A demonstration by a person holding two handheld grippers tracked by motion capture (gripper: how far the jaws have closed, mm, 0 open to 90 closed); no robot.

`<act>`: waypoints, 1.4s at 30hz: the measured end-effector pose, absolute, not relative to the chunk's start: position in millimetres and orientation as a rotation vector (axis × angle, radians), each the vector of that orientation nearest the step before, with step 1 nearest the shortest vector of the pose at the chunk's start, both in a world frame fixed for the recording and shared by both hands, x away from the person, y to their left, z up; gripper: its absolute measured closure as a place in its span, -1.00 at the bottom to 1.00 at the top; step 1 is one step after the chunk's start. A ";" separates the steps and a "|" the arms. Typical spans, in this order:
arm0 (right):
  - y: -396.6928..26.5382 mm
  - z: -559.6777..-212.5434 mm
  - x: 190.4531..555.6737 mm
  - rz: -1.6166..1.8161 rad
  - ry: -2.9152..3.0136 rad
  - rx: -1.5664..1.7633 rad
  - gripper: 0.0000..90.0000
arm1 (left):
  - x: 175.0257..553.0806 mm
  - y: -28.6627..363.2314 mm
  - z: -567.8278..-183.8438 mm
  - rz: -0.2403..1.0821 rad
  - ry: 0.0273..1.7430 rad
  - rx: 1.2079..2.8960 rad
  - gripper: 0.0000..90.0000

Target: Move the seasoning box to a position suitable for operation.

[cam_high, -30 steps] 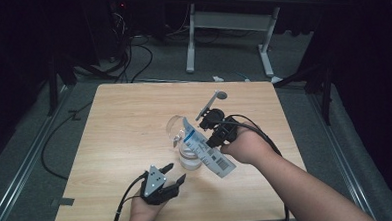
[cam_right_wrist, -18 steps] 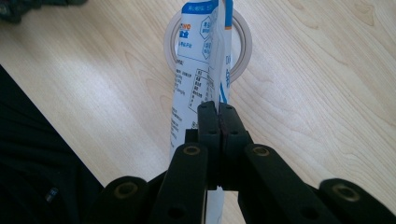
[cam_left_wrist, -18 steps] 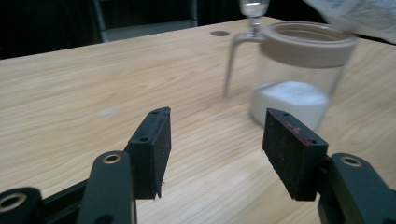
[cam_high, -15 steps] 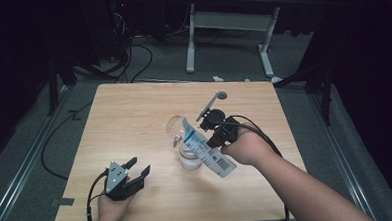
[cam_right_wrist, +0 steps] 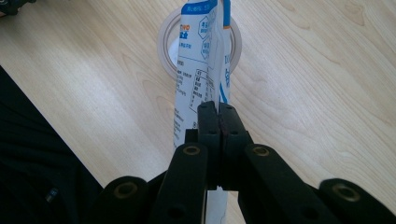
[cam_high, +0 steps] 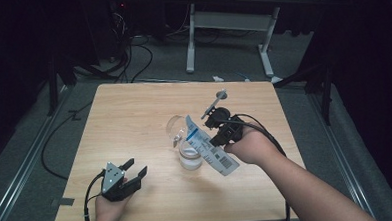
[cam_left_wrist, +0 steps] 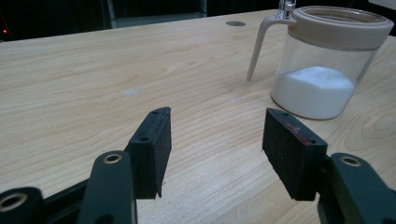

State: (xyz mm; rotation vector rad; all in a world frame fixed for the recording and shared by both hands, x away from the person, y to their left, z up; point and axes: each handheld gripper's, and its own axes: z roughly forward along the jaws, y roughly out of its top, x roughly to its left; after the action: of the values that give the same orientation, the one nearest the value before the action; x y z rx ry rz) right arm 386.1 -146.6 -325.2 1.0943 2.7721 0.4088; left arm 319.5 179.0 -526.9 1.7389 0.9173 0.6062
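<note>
a clear plastic jar with a beige rim and a thin curved handle (cam_left_wrist: 322, 65) stands near the middle of the pale wooden desk (cam_high: 134, 118), and its lower part holds a layer of white powder (cam_left_wrist: 312, 91) that slopes up on one side. its mouth is open to the top. in the right gripper view the round beige rim lies straight below the far end of a flat white and blue printed sachet (cam_right_wrist: 201, 60), which hangs over the opening; whether anything is falling from it cannot be told.

the right claw (cam_right_wrist: 218, 116) is pressed tight on that sachet, its two black jaws meeting on the thin packet partway along its length, so that the packet runs on past the jaws at both ends. in the high view the sachet (cam_high: 209, 149) slants across the jar, its upper end by the rim and its lower end out toward the person's right hand.

the left claw (cam_left_wrist: 215, 140) is spread apart with nothing between its pads, low over the desk near the person's edge. in the left gripper view the jar stands ahead and off to the side of the jaws, apart from them. in the high view this claw (cam_high: 135, 173) sits well to the left of the jar (cam_high: 189, 148).
</note>
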 end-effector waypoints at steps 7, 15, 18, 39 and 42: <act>-158.7 -325.1 386.1 0.428 2.747 1.145 1.00 | 319.3 177.9 -527.6 0.605 0.911 1.738 -0.06; -166.2 -327.5 386.6 0.459 2.744 1.154 1.00 | 318.9 178.0 -527.1 0.603 0.909 1.734 -0.06; -166.4 -328.0 386.9 0.467 2.747 1.143 1.00 | 318.4 177.6 -527.1 0.602 0.906 1.735 -0.06; -202.7 -342.8 392.8 0.441 2.667 1.253 1.00 | 318.5 177.7 -527.8 0.590 0.909 1.730 -0.06; -211.5 -346.6 394.8 0.444 2.654 1.265 0.99 | 318.7 177.4 -528.2 0.587 0.912 1.730 -0.06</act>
State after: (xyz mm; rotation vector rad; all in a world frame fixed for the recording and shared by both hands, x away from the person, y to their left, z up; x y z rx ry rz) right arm 394.8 -211.5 -346.6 1.2649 2.6540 0.4440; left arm 318.7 177.4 -528.2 1.7303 0.9118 0.5872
